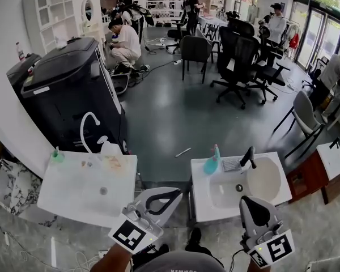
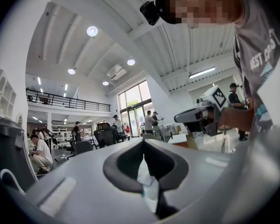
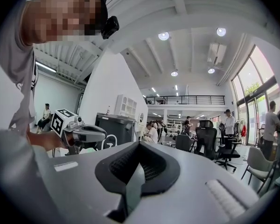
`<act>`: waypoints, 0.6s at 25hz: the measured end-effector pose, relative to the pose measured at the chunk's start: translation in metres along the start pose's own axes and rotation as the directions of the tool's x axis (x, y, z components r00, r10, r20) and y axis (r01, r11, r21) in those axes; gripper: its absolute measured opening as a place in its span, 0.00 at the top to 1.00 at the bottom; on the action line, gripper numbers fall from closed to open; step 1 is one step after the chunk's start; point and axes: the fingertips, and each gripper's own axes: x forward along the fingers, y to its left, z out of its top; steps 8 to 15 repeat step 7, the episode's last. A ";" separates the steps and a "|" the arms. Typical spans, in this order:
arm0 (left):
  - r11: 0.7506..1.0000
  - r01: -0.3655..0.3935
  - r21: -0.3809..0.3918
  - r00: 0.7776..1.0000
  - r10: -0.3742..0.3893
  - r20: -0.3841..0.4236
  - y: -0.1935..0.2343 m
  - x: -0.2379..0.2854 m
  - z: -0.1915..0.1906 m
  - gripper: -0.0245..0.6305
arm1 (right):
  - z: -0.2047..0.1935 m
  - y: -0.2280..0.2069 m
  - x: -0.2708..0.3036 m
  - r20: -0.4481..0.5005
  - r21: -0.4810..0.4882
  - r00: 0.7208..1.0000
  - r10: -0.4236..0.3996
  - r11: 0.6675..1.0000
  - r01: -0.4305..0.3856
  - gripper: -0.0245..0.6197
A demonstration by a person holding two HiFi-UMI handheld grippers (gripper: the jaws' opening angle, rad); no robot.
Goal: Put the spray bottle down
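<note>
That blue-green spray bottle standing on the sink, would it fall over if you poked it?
Probably. The spray bottle stands tall and narrow on the flat rim of the sink, so a poke near its top would likely tip it. It looks plastic, so it is probably light and unlikely to break.

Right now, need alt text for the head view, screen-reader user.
A teal spray bottle stands on the back left corner of the right white sink, beside its black faucet; the left gripper and right gripper hover empty in the foreground. A second white sink sits left, with a black machine, office chairs and people behind.
</note>
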 end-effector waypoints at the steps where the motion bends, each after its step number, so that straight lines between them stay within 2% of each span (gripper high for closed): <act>1: 1.000 0.001 -0.001 1.000 -0.001 0.000 -0.001 0.000 0.000 0.96 | -0.001 0.001 -0.001 0.000 0.000 1.000 -0.001 1.000 0.001 0.96; 15: 1.000 0.007 -0.003 1.000 -0.007 -0.003 -0.008 -0.002 -0.003 0.96 | -0.006 0.001 -0.007 -0.007 0.004 1.000 -0.013 1.000 0.013 0.96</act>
